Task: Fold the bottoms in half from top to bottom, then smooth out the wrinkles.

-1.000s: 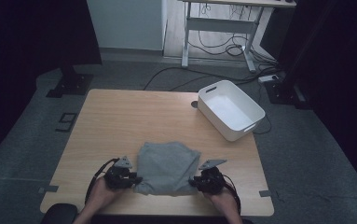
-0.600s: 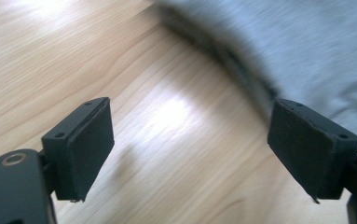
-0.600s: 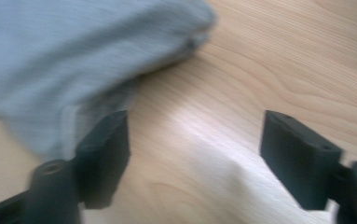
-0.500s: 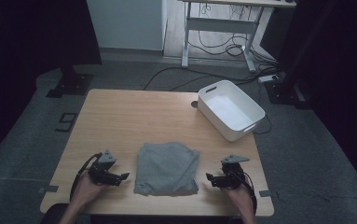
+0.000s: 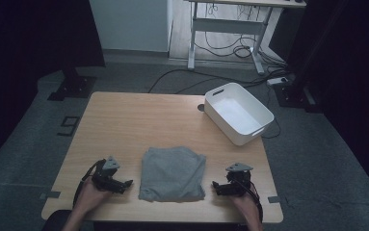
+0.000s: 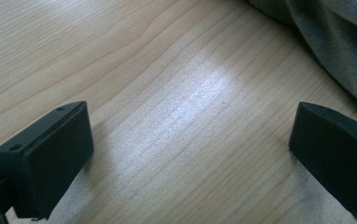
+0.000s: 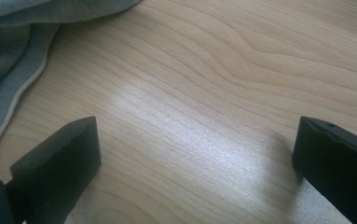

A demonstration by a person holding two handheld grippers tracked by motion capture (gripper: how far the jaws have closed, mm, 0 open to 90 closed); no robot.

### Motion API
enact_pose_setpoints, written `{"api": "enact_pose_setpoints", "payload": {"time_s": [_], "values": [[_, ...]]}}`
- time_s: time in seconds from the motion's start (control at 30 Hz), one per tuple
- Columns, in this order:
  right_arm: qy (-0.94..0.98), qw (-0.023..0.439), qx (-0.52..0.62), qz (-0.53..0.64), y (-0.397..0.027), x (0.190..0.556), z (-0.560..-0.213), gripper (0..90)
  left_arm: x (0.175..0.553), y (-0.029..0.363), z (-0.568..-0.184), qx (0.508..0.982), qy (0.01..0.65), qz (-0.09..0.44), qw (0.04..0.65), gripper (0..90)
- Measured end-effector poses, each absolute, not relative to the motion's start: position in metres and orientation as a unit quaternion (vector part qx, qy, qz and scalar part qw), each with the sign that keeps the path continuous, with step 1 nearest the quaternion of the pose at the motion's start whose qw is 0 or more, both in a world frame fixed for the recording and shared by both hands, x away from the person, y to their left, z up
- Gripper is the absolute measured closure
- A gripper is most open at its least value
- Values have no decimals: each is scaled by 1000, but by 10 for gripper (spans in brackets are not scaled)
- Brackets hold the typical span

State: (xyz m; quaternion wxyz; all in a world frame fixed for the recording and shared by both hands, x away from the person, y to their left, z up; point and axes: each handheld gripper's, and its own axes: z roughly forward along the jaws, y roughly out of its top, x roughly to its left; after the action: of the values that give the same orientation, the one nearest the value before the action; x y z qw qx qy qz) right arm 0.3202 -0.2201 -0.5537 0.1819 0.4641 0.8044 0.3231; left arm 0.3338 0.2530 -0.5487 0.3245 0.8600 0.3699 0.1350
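The high view looks down on the table (image 5: 138, 120) from above; both gripper views skim its wood closely.

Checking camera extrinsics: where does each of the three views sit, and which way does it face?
High view: fixed above the person's side, looking forward and down on the wooden table; forearms, left gripper and right gripper enter at the bottom.
Left gripper view: rides the left gripper, facing the tabletop between its open jaws.
Right gripper view: rides the right gripper, jaws open over bare wood.
Shared: all show the folded grey cloth.
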Motion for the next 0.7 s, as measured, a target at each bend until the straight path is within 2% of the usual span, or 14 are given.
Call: {"api": "enact_pose_setpoints", "payload": {"time_s": [0.7], "values": [[798,190,462,337,-222,320,-557,0,332,253,-549,858,376,137,323,0]]}}
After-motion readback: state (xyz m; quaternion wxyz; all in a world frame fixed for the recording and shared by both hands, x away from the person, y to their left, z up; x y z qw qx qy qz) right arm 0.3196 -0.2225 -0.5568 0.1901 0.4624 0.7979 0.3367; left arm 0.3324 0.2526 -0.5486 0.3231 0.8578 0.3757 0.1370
